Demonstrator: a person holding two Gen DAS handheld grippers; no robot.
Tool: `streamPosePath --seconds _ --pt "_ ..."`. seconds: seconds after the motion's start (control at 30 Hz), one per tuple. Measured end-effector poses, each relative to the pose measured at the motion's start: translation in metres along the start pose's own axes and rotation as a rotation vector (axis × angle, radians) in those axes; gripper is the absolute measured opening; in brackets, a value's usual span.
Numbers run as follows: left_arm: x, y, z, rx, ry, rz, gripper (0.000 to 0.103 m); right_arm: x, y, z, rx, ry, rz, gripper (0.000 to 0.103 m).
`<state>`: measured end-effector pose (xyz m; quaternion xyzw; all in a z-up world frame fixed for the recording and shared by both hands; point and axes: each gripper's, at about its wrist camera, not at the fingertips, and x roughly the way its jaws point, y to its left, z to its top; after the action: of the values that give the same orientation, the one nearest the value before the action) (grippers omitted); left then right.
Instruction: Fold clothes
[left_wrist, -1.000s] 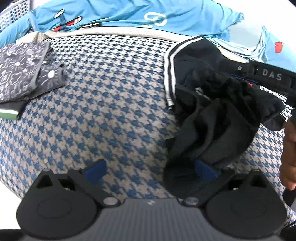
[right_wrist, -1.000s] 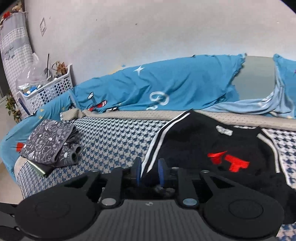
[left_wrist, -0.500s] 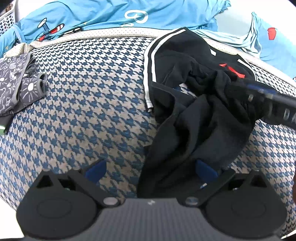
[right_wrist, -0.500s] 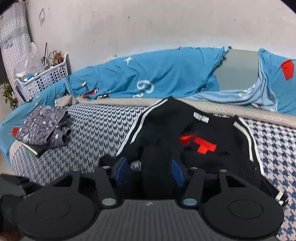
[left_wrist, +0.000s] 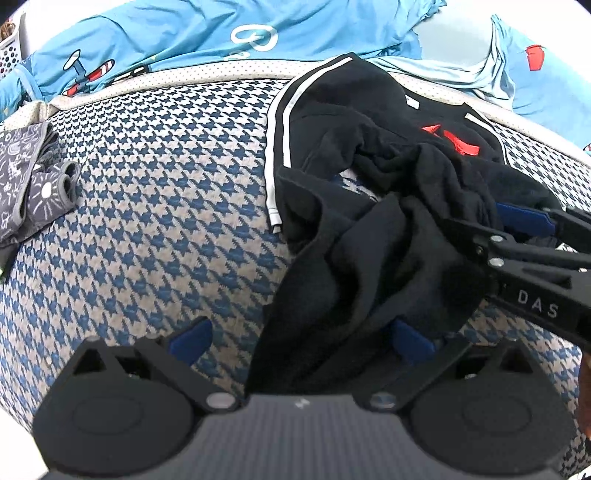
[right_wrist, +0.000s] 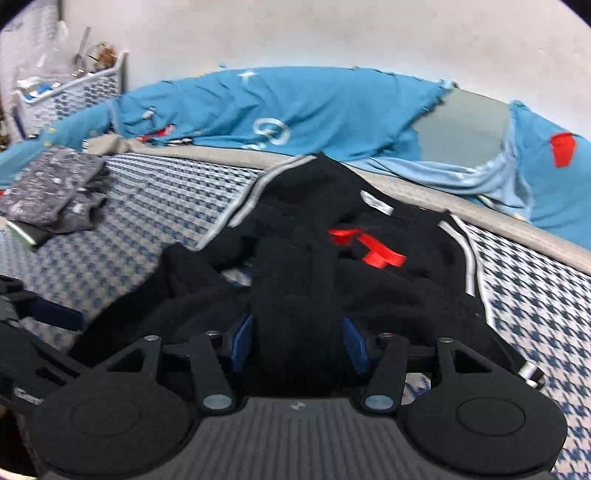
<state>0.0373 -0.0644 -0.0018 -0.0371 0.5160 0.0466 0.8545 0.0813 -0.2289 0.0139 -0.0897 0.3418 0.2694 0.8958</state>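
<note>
A black sweatshirt (left_wrist: 369, 122) with white sleeve stripes and a red chest logo lies crumpled on the houndstooth bed cover (left_wrist: 166, 203). My left gripper (left_wrist: 300, 341) is open wide at the garment's near edge. A black fold hangs between its fingers, over the right pad (left_wrist: 410, 341). The right gripper (left_wrist: 495, 225) reaches in from the right into the bunched fabric. In the right wrist view, the right gripper (right_wrist: 298, 343) stands open with a thick ridge of the sweatshirt (right_wrist: 314, 221) between its pads. One left finger (right_wrist: 55, 315) shows at the left edge.
A folded stack of grey patterned clothes (left_wrist: 22, 184) (right_wrist: 51, 192) sits on the bed's left side. Blue printed bedding (left_wrist: 221, 37) (right_wrist: 295, 103) is piled along the far edge by the wall. A white basket (right_wrist: 74, 92) stands at the far left.
The right gripper went from shut on the black fabric to open. It now sits lower and to the right in the left wrist view. The bunched fabric has slid further between the left fingers.
</note>
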Motion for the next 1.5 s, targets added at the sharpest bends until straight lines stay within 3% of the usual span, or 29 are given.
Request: streamPosePath --seconds 0.07,0.13,0.23,0.4,0.57,0.77,1.0,1.13,1.3,1.5 --pt "0.001 0.000 0.000 0.002 0.001 0.002 0.103 0.003 -0.003 -0.002 0.030 0.005 0.012 0.047" --pt "0.001 0.000 0.000 0.004 0.001 0.003 0.103 0.005 -0.005 -0.001 0.054 0.011 0.028 0.019" --pt "0.000 0.001 0.000 0.004 -0.002 0.009 0.103 0.002 -0.006 0.003 0.075 -0.007 0.059 0.011" --pt "-0.004 0.006 0.003 -0.013 -0.017 -0.002 0.103 -0.012 -0.007 0.015 0.130 -0.093 0.126 0.010" --pt "-0.011 0.012 0.004 -0.033 -0.031 -0.038 0.103 -0.022 -0.017 0.031 0.279 -0.153 0.217 0.010" --pt "-0.013 0.010 0.000 -0.024 -0.003 -0.152 0.103 -0.029 -0.021 0.050 0.384 -0.216 0.307 0.010" --pt "-0.026 0.004 -0.006 0.033 -0.053 -0.267 0.103 -0.025 -0.009 0.065 0.392 -0.227 0.371 0.010" --pt "-0.022 0.008 -0.005 0.018 -0.056 -0.241 0.103 -0.009 -0.004 0.062 0.396 -0.182 0.356 0.010" --pt "-0.014 0.015 -0.001 0.004 -0.057 -0.150 0.103 0.012 0.002 0.058 0.402 -0.126 0.336 0.010" --pt "-0.003 0.018 0.007 -0.009 -0.058 -0.147 0.103 0.029 0.005 0.054 0.421 -0.082 0.323 0.010"
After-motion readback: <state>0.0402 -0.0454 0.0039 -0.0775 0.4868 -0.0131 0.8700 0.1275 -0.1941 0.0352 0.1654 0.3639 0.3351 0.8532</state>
